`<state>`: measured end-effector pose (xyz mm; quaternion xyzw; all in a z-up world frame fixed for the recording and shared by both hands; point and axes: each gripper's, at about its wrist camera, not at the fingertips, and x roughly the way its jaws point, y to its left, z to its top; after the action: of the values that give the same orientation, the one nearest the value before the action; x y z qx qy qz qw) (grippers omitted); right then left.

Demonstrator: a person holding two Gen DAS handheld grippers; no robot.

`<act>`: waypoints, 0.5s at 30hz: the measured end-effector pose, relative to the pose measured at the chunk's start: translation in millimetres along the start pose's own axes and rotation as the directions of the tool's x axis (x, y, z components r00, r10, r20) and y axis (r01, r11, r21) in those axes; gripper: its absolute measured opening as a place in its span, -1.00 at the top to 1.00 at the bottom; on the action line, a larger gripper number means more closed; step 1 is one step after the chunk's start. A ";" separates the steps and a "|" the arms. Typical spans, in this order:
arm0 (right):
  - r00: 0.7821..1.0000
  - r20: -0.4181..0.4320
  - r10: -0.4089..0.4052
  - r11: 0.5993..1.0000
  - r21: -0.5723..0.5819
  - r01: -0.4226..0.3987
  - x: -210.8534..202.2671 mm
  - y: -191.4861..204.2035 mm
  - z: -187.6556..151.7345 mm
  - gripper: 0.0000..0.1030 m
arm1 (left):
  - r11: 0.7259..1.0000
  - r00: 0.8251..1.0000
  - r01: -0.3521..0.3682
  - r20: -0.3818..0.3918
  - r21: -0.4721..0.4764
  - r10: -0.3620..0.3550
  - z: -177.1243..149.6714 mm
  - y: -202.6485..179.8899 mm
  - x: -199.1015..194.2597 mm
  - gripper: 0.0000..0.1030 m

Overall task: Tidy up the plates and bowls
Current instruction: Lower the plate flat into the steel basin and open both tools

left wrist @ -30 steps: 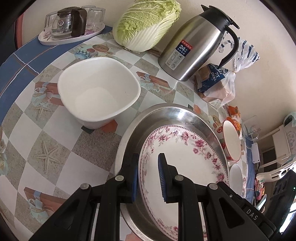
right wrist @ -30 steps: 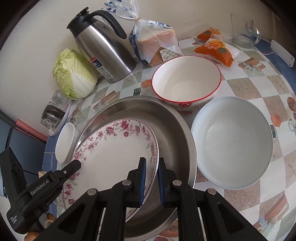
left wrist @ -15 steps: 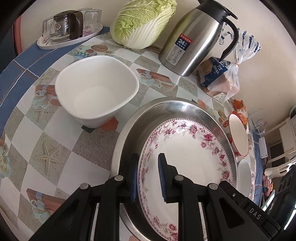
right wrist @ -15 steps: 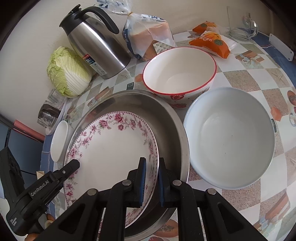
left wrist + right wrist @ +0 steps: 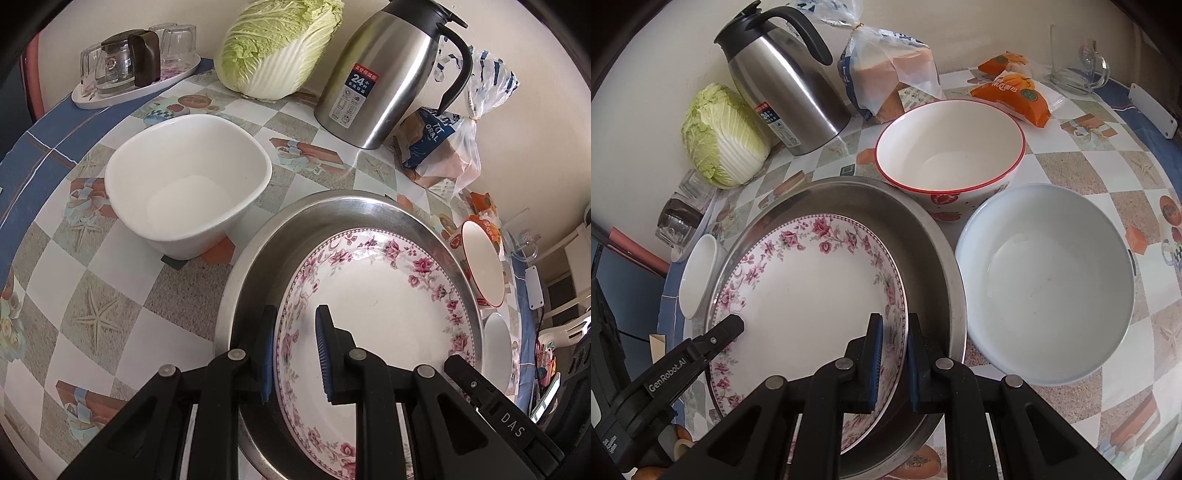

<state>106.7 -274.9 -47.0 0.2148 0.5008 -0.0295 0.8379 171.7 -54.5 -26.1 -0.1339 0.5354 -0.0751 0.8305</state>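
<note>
A white plate with pink flowers [image 5: 373,310] [image 5: 809,291] lies inside a wide steel basin [image 5: 354,210] [image 5: 923,236]. My left gripper [image 5: 295,350] straddles the plate's left rim, jaws slightly apart around it. My right gripper [image 5: 894,363] is shut on the plate's right rim. A white squarish bowl [image 5: 188,184] stands left of the basin. A red-rimmed bowl [image 5: 949,147] and a pale blue-white bowl [image 5: 1045,280] stand to its right.
A steel thermos jug [image 5: 384,74], a cabbage [image 5: 277,48], a bread bag [image 5: 886,77], orange snack packets [image 5: 1015,92] and a tray of glasses [image 5: 136,70] line the wall. A glass mug [image 5: 1078,66] stands far right. The tablecloth is checkered.
Both grippers and the plate have moved slightly lower into the basin; the plate lies flatter. Both grips look unchanged.
</note>
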 end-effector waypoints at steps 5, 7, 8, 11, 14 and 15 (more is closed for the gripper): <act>1.000 0.011 -0.018 1.000 -0.015 0.018 0.6 1.3 0.2 0.75 | 1.000 1.000 -0.009 0.005 0.011 0.009 0.1 -2.1 2.9 0.60; 1.000 0.014 -0.023 1.000 -0.020 0.024 1.4 1.9 1.0 0.75 | 1.000 1.000 -0.015 0.008 0.018 0.015 0.4 -3.7 4.7 0.60; 1.000 0.015 -0.024 0.999 -0.020 0.024 1.6 1.7 1.3 0.75 | 1.000 1.000 -0.018 0.009 0.021 0.018 0.5 -4.1 5.3 0.60; 1.000 0.020 -0.024 0.999 -0.024 0.024 2.0 0.9 2.1 0.75 | 1.000 1.000 -0.018 0.010 0.021 0.018 0.4 -3.9 6.8 0.60; 0.999 0.024 -0.026 0.999 -0.028 0.027 2.8 1.1 2.6 0.75 | 1.000 1.000 -0.022 0.009 0.021 0.022 0.5 -4.9 7.1 0.60; 0.999 0.025 -0.030 0.999 -0.030 0.030 2.9 1.7 2.8 0.75 | 1.000 1.000 -0.021 0.008 0.019 0.021 0.8 -4.7 7.1 0.60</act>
<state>110.9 -273.9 -47.8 0.1940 0.4943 -0.0369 0.8466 175.4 -60.7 -30.5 -0.1206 0.5330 -0.0709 0.8345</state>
